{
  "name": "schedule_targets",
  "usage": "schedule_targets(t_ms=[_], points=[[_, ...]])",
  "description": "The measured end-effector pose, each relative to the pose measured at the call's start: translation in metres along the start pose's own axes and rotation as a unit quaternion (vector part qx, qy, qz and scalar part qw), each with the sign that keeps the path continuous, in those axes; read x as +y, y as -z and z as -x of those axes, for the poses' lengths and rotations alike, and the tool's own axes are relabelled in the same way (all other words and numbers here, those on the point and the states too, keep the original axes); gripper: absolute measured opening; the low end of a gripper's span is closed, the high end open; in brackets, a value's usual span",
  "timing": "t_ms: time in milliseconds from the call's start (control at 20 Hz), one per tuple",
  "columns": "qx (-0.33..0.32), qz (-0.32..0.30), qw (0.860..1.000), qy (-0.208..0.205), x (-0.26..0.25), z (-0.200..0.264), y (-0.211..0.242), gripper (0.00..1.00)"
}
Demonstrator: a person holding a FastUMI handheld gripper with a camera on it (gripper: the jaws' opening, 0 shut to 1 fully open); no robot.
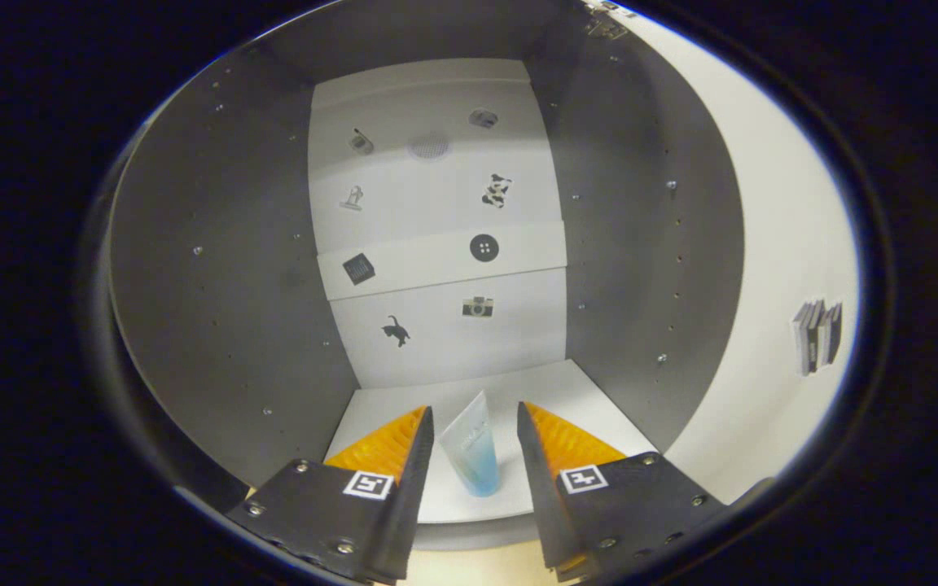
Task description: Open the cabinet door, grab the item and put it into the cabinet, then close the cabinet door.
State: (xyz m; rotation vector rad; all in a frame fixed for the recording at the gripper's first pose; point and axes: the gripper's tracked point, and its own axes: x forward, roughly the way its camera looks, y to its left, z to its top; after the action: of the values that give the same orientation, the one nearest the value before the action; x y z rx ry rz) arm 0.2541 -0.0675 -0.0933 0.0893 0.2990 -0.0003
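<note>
I look into the open cabinet (216,268), which has grey side walls, a white back panel (436,195) with small pictures and a white floor (567,391). A small white-and-blue tube (473,456) stands on that floor near its front edge, cap end down. My gripper (475,408) is open. The tube sits between the two fingers (416,456), with a thin gap on each side. Neither finger presses on it.
To the right of the cabinet's right wall (640,244) runs a white panel (778,244) with a small picture of books (816,335); I cannot tell whether it is the door. The cabinet floor's grey front lip (477,533) lies just below the fingers.
</note>
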Motion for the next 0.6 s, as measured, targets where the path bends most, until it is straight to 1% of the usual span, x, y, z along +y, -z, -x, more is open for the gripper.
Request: schedule_targets(t_ms=[100, 200, 350, 600], points=[[0.004, 0.004, 1.0, 0.003, -0.006, 0.012, 0.002, 0.6], [-0.008, 0.007, 1.0, 0.005, -0.009, 0.031, -0.004, 0.6], [-0.021, 0.008, 1.0, -0.004, -0.007, 0.072, -0.01, 0.6], [-0.042, 0.026, 0.999, -0.007, -0.013, 0.148, -0.018, 0.6]])
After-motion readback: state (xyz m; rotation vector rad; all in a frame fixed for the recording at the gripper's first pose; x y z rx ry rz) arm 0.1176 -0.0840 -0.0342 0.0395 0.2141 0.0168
